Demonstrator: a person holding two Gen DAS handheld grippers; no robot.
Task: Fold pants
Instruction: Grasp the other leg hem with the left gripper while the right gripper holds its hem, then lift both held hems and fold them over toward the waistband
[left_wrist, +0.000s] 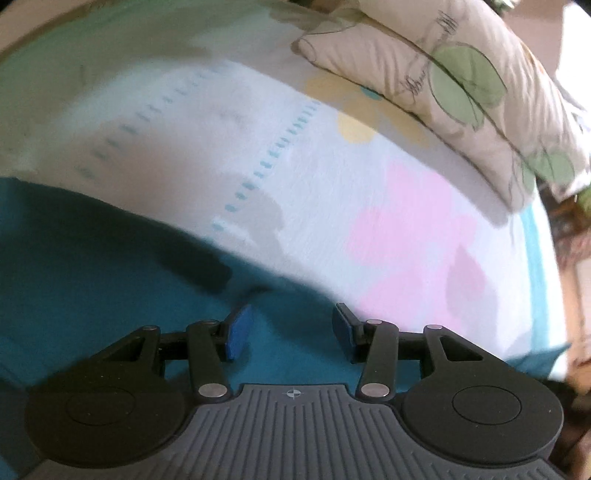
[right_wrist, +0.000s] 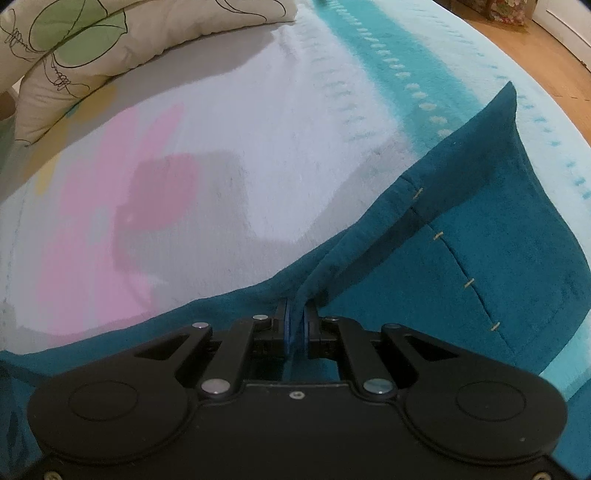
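The teal pants (left_wrist: 110, 295) lie on a bed, filling the lower left of the left wrist view. My left gripper (left_wrist: 291, 328) hovers over the cloth, open, its blue pads (left_wrist: 238, 332) apart with nothing pinched between them. In the right wrist view the same teal pants (right_wrist: 480, 229) spread to the right, with a stitched seam and a pointed corner lifted toward the far side. My right gripper (right_wrist: 296, 325) is shut on a raised fold of the pants, the fabric bunched between its blue pads.
The bedspread (right_wrist: 221, 147) is white with pink, yellow and teal patches. A leaf-printed pillow (left_wrist: 443, 74) lies at the far side of the bed; the pillow (right_wrist: 92, 44) also shows top left. Wooden floor (right_wrist: 535, 48) lies beyond the bed edge.
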